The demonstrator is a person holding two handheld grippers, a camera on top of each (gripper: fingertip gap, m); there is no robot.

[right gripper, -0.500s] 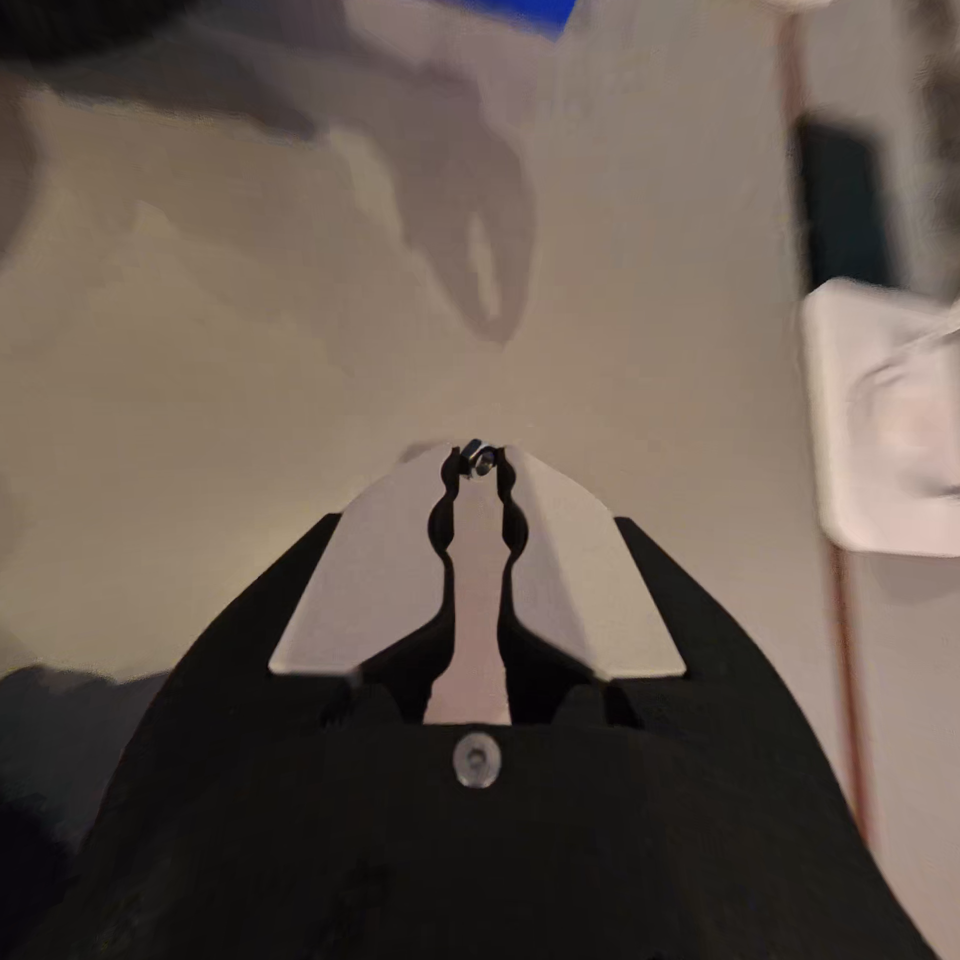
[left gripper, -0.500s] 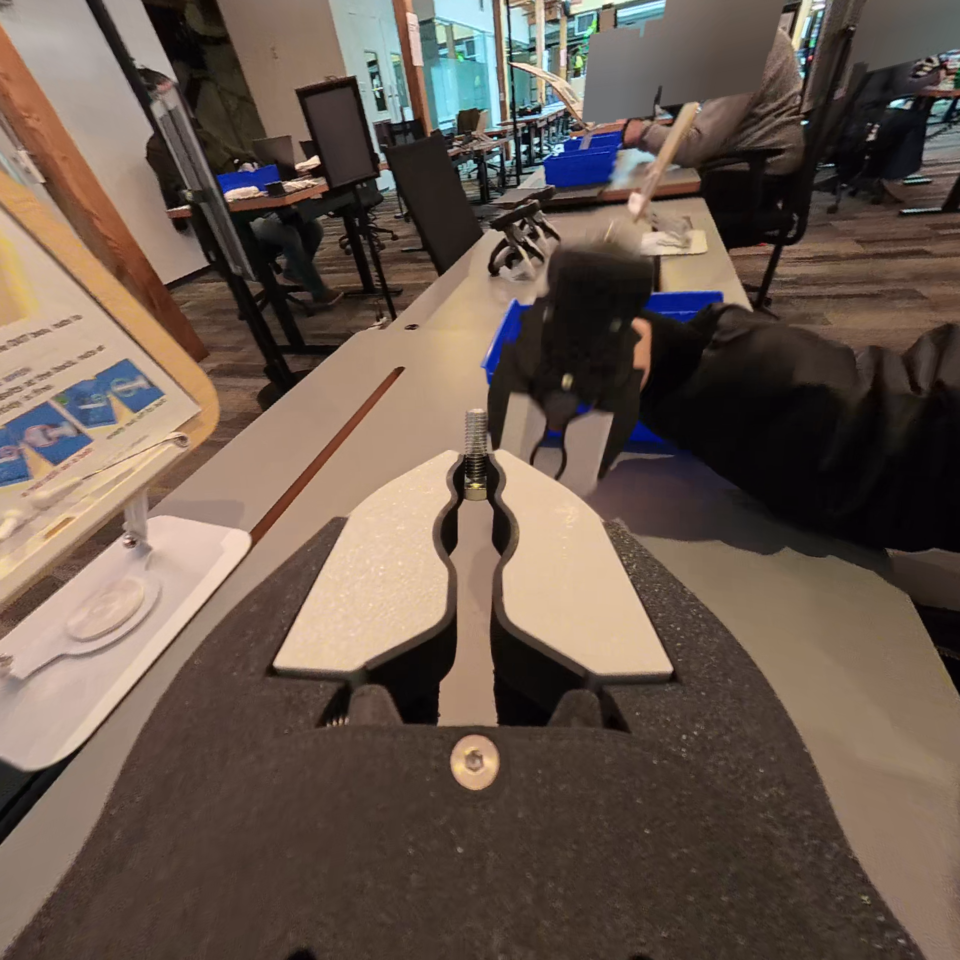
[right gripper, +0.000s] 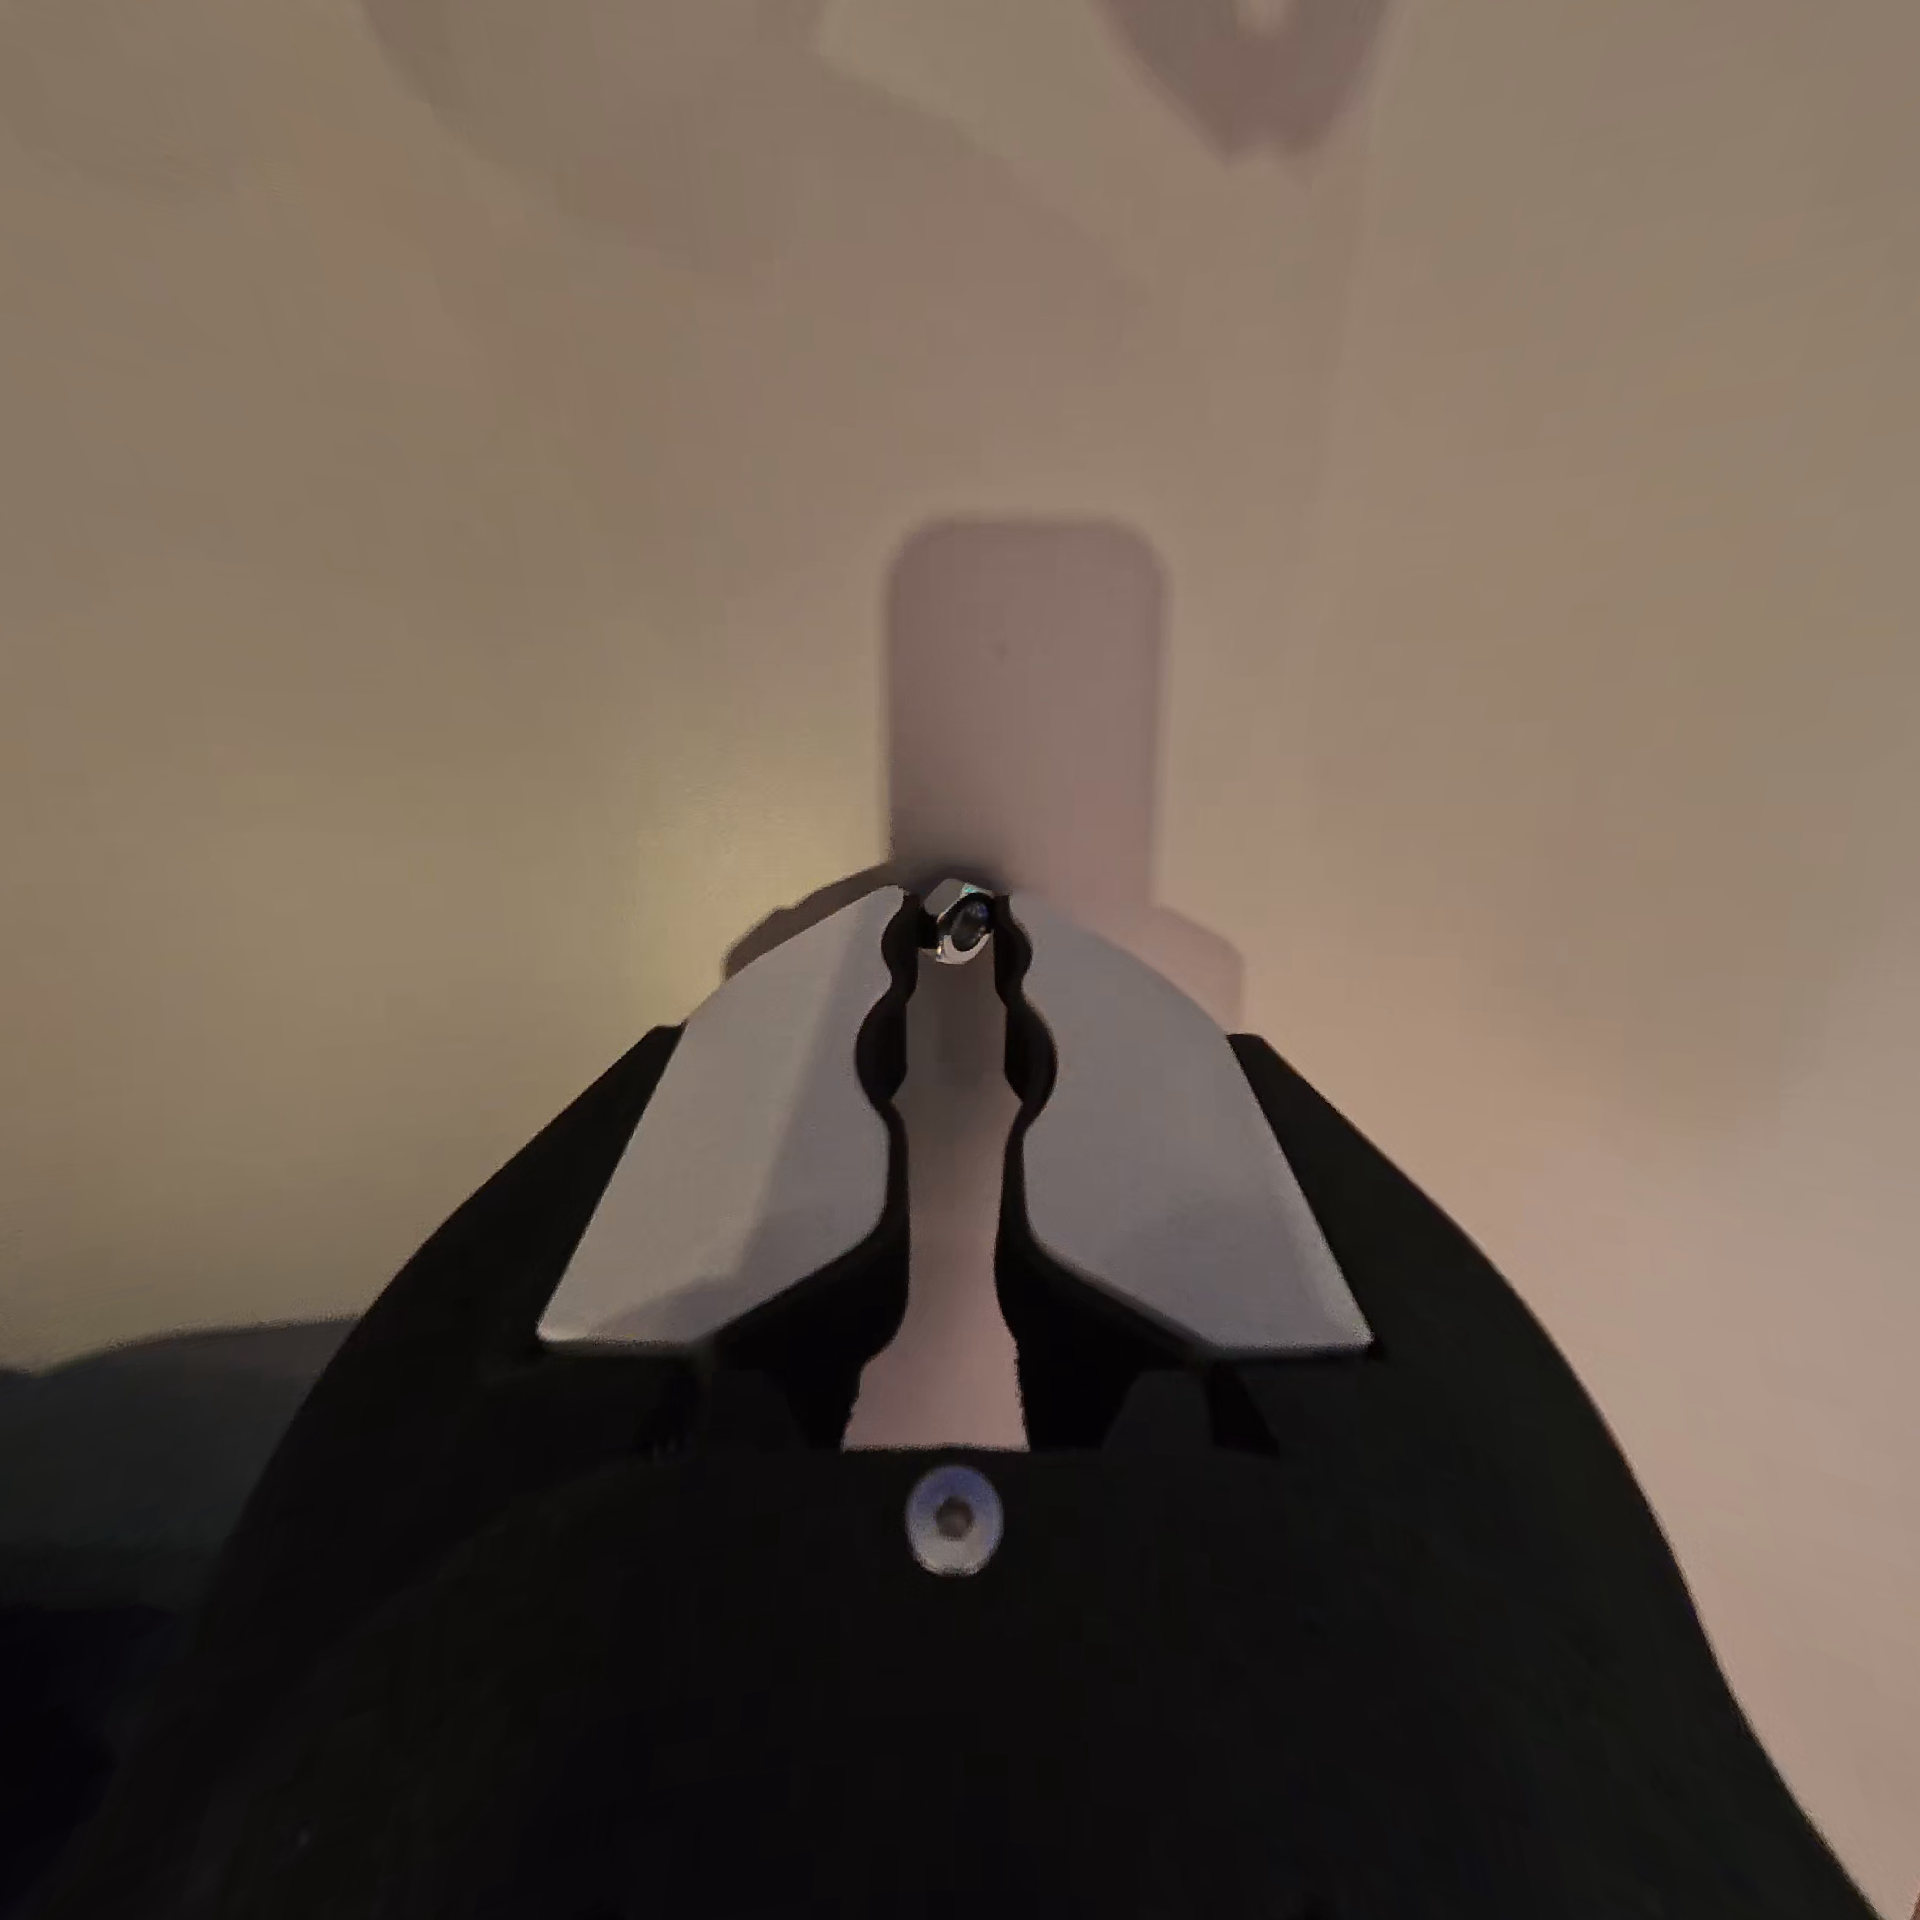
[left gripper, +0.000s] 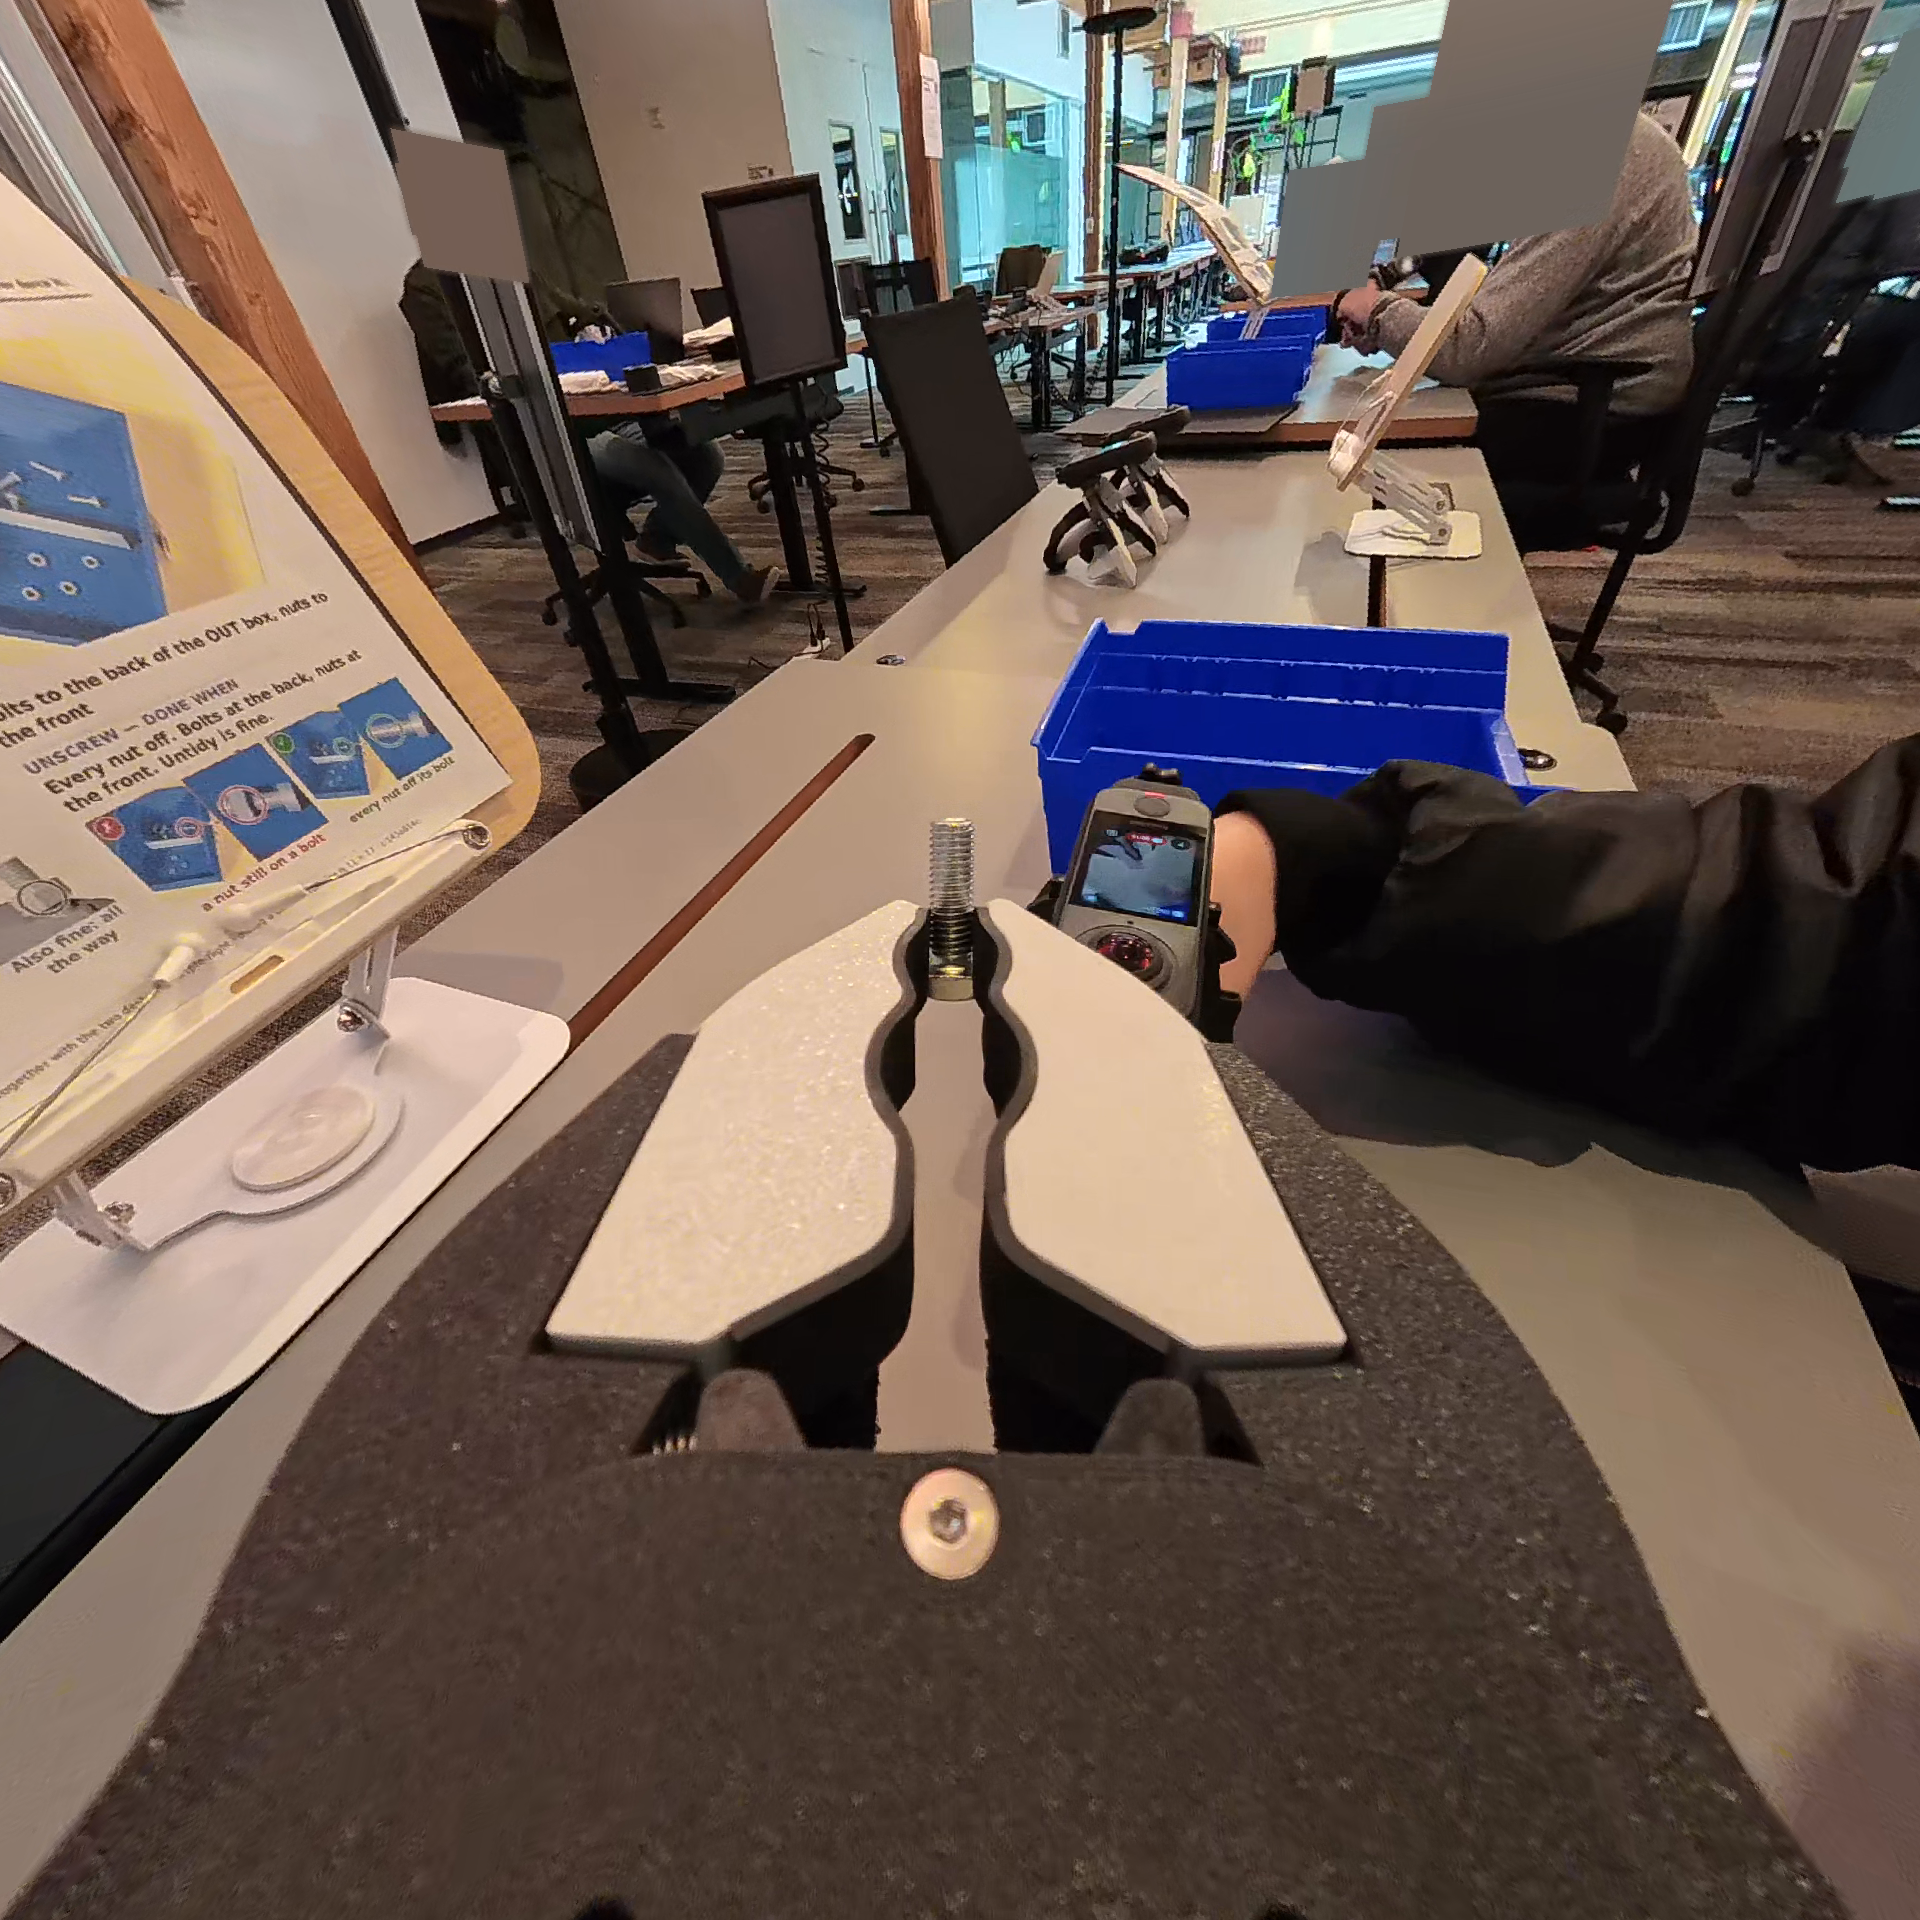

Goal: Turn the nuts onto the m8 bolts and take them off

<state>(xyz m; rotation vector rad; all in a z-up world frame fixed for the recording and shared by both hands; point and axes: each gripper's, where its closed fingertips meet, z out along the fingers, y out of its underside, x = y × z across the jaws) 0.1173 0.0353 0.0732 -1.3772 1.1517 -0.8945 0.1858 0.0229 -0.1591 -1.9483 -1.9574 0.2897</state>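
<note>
2 grippers loaded: left gripper (left gripper: 951, 961), frame centre, has its jaws pinching the bolt (left gripper: 951, 904) upright by its head, right gripper (right gripper: 961, 930) clamps the silver nut (right gripper: 958, 928) over the counter (right gripper: 416, 520), so threading-on looks imminent, needing nut aligned over the thread tip.

I can see printed writing and small pictures on the instruction sheet (left gripper: 208, 675) on the stand at near left. A small camera screen (left gripper: 1141, 871) at centre shows unreadable icons.
</note>
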